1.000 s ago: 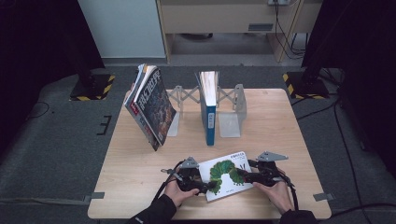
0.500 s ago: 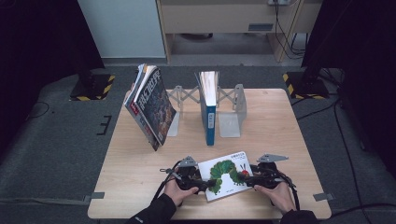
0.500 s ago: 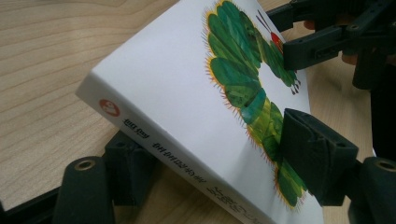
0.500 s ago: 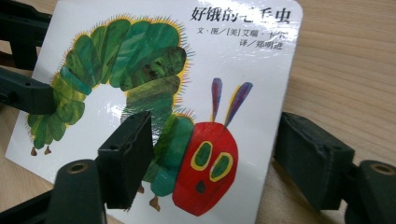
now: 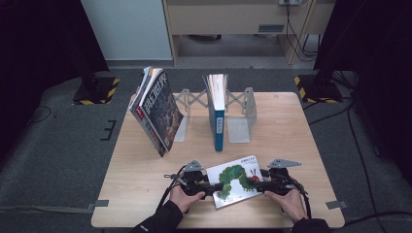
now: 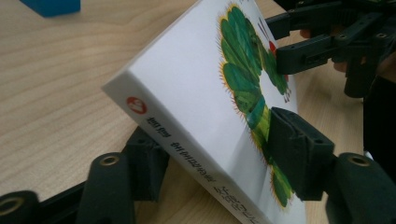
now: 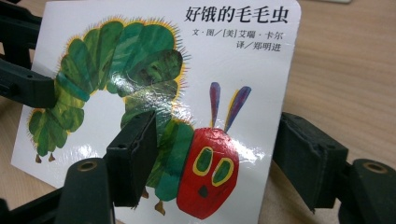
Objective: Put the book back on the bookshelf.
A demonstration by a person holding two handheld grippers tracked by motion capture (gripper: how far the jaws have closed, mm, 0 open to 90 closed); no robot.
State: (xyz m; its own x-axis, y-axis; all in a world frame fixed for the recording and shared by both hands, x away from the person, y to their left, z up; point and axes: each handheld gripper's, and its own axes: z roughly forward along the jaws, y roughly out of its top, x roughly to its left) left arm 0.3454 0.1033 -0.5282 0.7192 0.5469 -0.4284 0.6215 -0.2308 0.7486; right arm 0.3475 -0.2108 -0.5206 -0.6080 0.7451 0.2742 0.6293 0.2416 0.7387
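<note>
A: Where is the caterpillar book (image 5: 236, 180) at this moment?

B: It is at the near edge of the wooden table (image 5: 301, 141), between the two hands. The left gripper (image 5: 210, 187) takes it at the spine side and the right gripper (image 5: 257, 184) at the opposite edge, near the red head of the caterpillar.

A: How do the hands stand?

B: Both forearms come in from the bottom of the high view. The left hand (image 5: 183, 197) and the right hand (image 5: 286, 199) each wrap around a gripper body, and the two grippers point inward, toward each other.

A: Are the jaws closed on the book?

B: Yes, both are. In the left gripper view one jaw presses on the cover and the other sits under the book, so the book is tilted, its spine edge lifted off the table. In the right gripper view one jaw lies on the green body of the caterpillar and the other is behind the book's edge.

A: What is farther back?

B: A blue book (image 5: 217, 114) stands upright in a grey rack (image 5: 240, 114), and some magazines (image 5: 156, 110) lean at its left end.
</note>
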